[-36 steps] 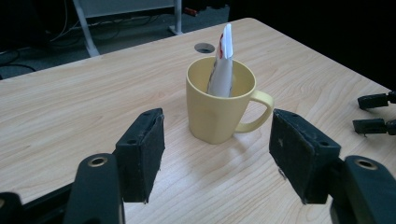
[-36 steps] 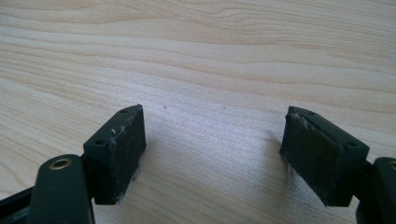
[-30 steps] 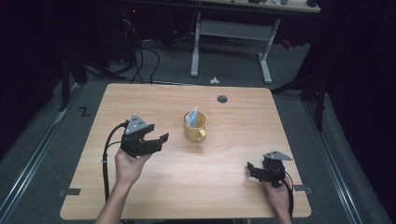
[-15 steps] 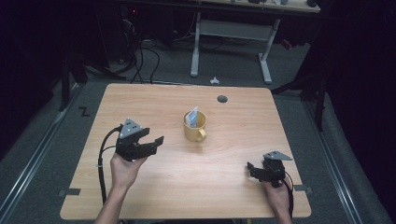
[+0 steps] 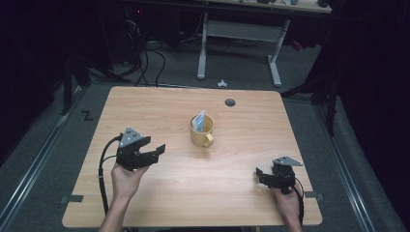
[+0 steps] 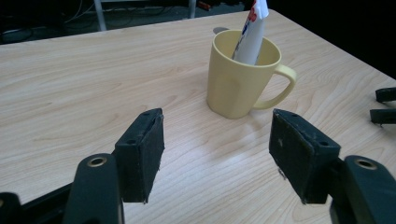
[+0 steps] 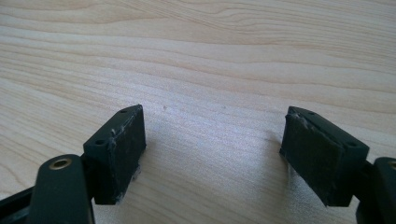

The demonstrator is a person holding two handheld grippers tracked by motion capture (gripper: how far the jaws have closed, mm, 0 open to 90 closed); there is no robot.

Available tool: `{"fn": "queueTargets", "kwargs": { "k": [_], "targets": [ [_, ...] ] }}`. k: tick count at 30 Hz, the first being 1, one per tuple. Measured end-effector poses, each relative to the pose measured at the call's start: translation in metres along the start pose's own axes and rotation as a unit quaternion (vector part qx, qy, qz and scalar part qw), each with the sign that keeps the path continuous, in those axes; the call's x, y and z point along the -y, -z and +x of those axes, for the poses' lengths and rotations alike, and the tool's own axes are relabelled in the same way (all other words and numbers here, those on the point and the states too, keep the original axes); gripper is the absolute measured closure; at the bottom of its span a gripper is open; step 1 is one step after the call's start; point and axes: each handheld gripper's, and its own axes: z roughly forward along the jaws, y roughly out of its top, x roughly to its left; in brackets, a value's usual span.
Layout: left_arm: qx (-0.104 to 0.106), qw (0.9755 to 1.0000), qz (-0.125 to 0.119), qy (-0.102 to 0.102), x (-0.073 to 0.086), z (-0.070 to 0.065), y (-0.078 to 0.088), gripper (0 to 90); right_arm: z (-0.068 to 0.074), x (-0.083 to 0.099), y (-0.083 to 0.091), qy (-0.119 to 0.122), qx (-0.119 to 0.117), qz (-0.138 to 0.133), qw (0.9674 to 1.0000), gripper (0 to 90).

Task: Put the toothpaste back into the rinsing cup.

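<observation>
My left gripper point(image 5: 155, 151) stands open with nothing between its jaws, near and to the left of the yellow mug point(image 5: 201, 133), which sits mid-table with a toothpaste tube point(image 5: 197, 121) upright inside it. My right gripper point(image 5: 261, 174) rests open and empty at the near right of the table point(image 5: 145, 104), well apart from the mug. I judge the tube is already in place, or the mug waits to be taken; I cannot tell which. The left gripper view shows the mug's handle point(image 6: 280, 86) pointing right, plus the tube's printing, too small from the high view.
</observation>
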Motion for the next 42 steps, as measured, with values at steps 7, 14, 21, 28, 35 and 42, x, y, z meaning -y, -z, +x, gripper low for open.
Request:
{"fn": "queueTargets", "kwargs": {
  "k": [7, 14, 21, 28, 35, 42],
  "targets": [
    [-0.005, 1.0000, 0.006, 0.006, 0.008, 0.003, -0.002, 36.1, 0.000, 0.000, 0.000, 0.000, 0.000, 0.000, 1.0000, 21.8],
    [-0.011, 0.9998, 0.011, 0.011, 0.015, 0.006, -0.004, 36.1, 0.000, 0.000, 0.000, 0.000, 0.000, 0.000, 1.0000, 21.8],
    [-0.015, 0.9996, 0.018, 0.016, 0.022, 0.008, -0.007, 36.1, 0.000, 0.000, 0.000, -0.001, 0.000, 0.000, 1.0000, 21.8],
    [-0.020, 0.9993, 0.025, 0.019, 0.029, 0.009, -0.009, 36.1, 0.000, 0.000, 0.000, -0.001, 0.000, 0.000, 1.0000, 21.8],
    [-0.024, 0.9989, 0.031, 0.026, 0.036, 0.012, -0.012, 36.1, 0.000, 0.000, 0.000, -0.001, 0.000, 0.000, 1.0000, 21.8],
    [-0.027, 0.9984, 0.040, 0.030, 0.043, 0.014, -0.016, 36.1, 0.000, 0.000, 0.000, -0.001, 0.001, 0.000, 1.0000, 21.8]
  ]
}}
